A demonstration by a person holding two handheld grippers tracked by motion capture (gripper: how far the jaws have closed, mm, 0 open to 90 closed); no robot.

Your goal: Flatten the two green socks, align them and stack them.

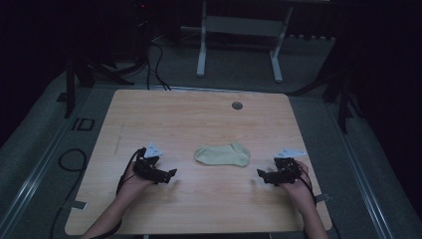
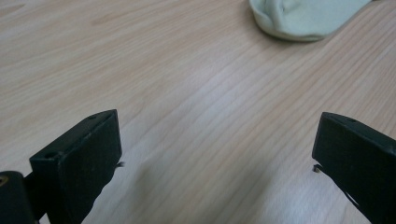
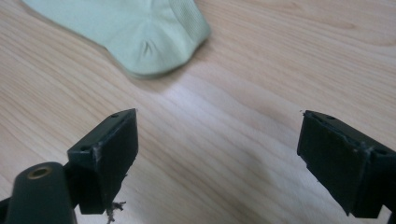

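A pale green sock [image 1: 222, 154] lies flat on the wooden table [image 1: 199, 119], near its middle. My left gripper [image 1: 170, 174] rests low over the table to the sock's left, jaws wide open with bare wood between them. In the left gripper view the sock's end [image 2: 303, 18] lies ahead at the upper right, beyond the left gripper [image 2: 217, 158]. My right gripper [image 1: 261, 174] sits to the sock's right, also open and holding nothing. In the right gripper view the sock's heel end [image 3: 140, 32] lies ahead at the upper left, beyond the right gripper [image 3: 217, 163].
A small round grommet [image 1: 237, 105] is set in the table near its far edge. Beyond the table stand a white frame's legs [image 1: 201, 50] and black cables [image 1: 154, 64] on the grey floor. A cable loop [image 1: 72, 159] lies left of the table.
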